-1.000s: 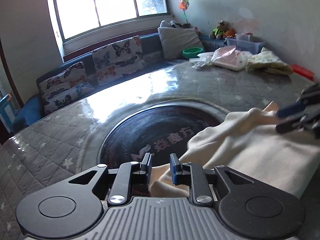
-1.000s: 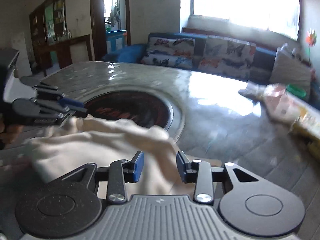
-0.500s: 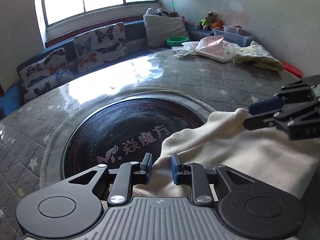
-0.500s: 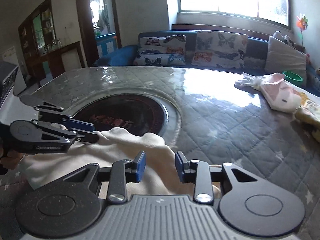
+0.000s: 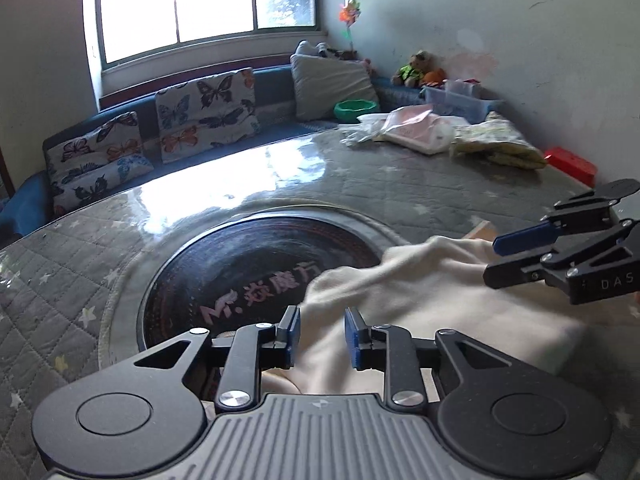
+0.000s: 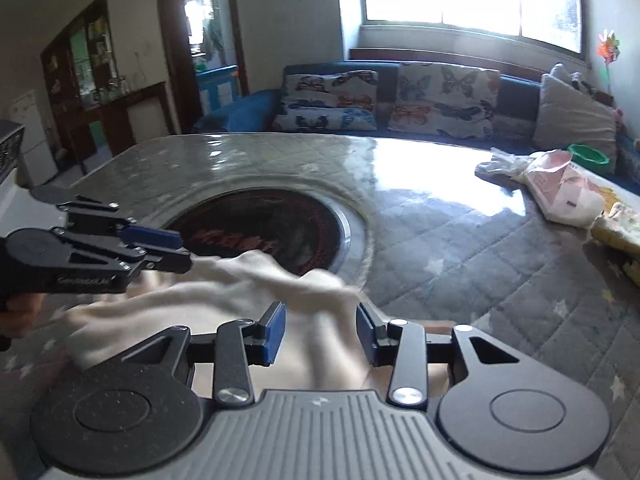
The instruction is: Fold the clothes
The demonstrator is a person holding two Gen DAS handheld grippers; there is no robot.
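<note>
Cream garment [image 5: 432, 300] blurred, near edge hidden under both grippers' parted, empty jaws; grip undetectable.

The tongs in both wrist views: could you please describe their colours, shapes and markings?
Both tongs, left and right, have matte black linkage arms with silver pivot screws, two round black discs beside a ribbed grey body, and blue fingertips. Seen side-on, the right one carries white lettering beginning "DAS". No cables or sleeves show.

Soft matt cream cloth garment [image 5: 420, 304]
</note>
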